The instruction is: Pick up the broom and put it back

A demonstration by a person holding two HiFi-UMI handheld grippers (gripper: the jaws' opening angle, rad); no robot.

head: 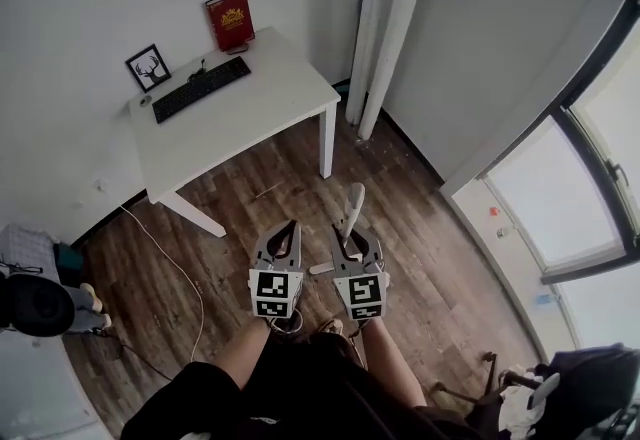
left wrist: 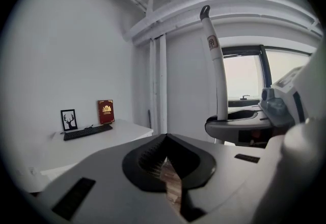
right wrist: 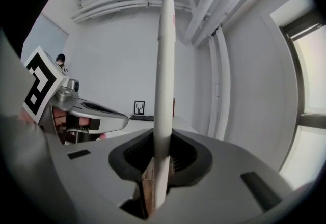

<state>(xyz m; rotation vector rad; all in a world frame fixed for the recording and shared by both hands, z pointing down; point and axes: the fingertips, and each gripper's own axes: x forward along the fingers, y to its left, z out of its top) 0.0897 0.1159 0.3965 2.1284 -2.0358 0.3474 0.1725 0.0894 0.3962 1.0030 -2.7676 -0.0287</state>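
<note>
The broom's white handle (head: 353, 210) stands nearly upright in front of me, and my right gripper (head: 350, 233) is shut on it. In the right gripper view the handle (right wrist: 164, 80) runs up between the jaws of that gripper (right wrist: 159, 141), ending in a grey hook near the ceiling. The broom's head is hidden below the grippers. My left gripper (head: 288, 228) hangs beside the right one, a little left of the handle. Its jaws (left wrist: 165, 139) are shut with nothing in them. In the left gripper view the handle (left wrist: 216, 65) rises at the right.
A white desk (head: 270, 118) stands against the wall ahead, carrying a black keyboard (head: 200, 88), a red book (head: 230, 20) and a framed deer picture (head: 148, 67). White pipes (head: 385, 28) run down the corner. A window (head: 590, 178) is at the right. A white cable (head: 170, 263) lies on the wood floor.
</note>
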